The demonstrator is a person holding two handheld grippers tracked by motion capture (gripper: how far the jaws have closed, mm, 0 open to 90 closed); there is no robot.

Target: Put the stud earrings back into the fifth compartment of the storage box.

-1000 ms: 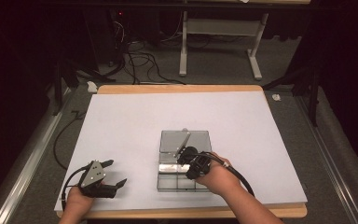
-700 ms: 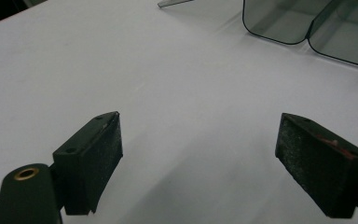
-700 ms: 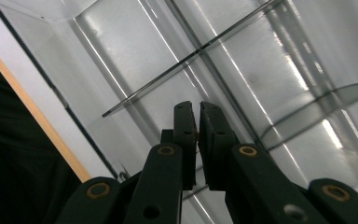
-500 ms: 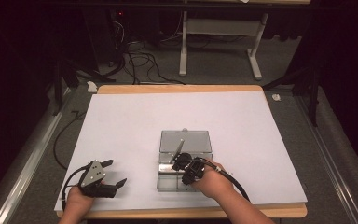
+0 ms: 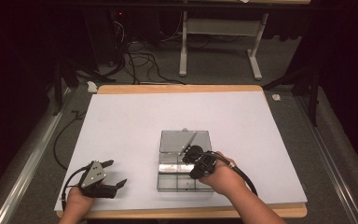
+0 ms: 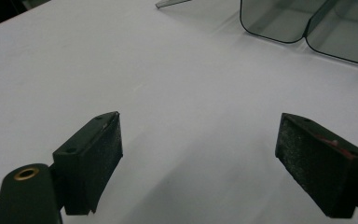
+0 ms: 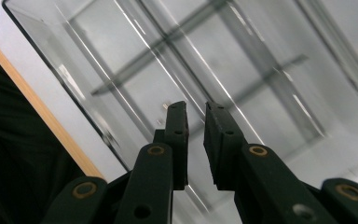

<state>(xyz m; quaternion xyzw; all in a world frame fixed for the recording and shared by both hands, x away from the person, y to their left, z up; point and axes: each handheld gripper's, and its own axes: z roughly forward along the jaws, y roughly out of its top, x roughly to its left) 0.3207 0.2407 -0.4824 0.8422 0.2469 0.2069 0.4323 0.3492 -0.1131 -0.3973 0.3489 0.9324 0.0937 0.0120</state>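
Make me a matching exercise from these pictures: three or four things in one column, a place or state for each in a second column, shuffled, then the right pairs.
Things
1. left black two-jaw gripper
2. right black two-jaw gripper
3. clear plastic box with compartments
4. white sheet covering the table

Places or states
A. lies under the box and both grippers
B. jaws spread wide, near the table's front left corner
C. jaws nearly together, held over the box
D. sits on the sheet, nearer the front edge than the back edge

Pairs: 1-B, 2-C, 3-D, 4-A

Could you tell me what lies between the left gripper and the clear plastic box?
Nothing: the high view shows bare white tabletop between the left gripper and the box.
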